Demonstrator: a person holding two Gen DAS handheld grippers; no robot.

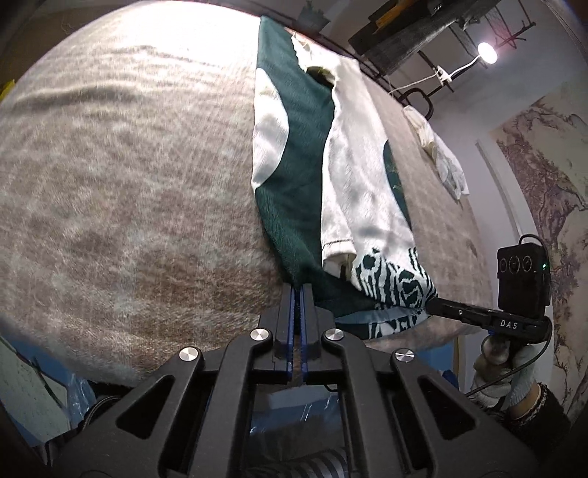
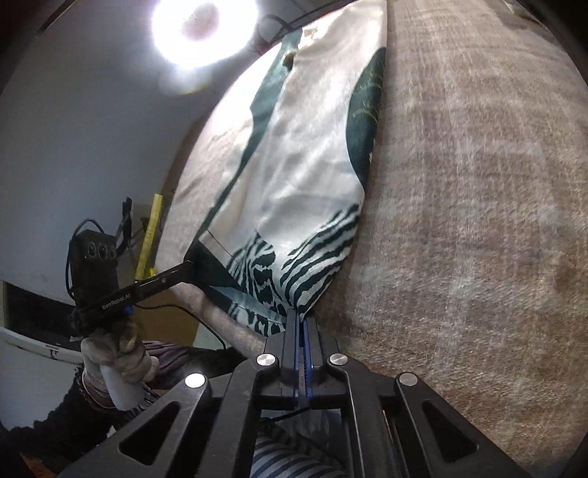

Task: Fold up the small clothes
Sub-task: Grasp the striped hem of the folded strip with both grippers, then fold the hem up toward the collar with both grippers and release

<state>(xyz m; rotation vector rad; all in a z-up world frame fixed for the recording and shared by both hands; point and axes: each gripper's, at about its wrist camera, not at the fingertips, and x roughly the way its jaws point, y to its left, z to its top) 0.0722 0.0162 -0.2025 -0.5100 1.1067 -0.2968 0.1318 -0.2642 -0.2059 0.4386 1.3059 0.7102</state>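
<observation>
I see a small dark green and cream fleece garment with a zebra-striped hem (image 1: 312,184) lying flat on a beige-brown woven blanket (image 1: 128,184) that covers the work surface. It runs lengthwise away from me, its hem at the near edge of the surface.

My left gripper (image 1: 298,288) has its black fingers with blue pads pressed together on the near left corner of the hem, where the cloth is plain green. My right gripper (image 2: 301,316) is likewise pinched tight on the near right corner, in the striped part. In each wrist view the other gripper shows at the opposite corner, held by a hand in a pale knitted glove (image 2: 117,353).

Farther off on the blanket, to the right in the left wrist view, lies a crumpled pile of whitish cloth (image 1: 437,150). A bright round lamp (image 2: 204,31) glares above.
</observation>
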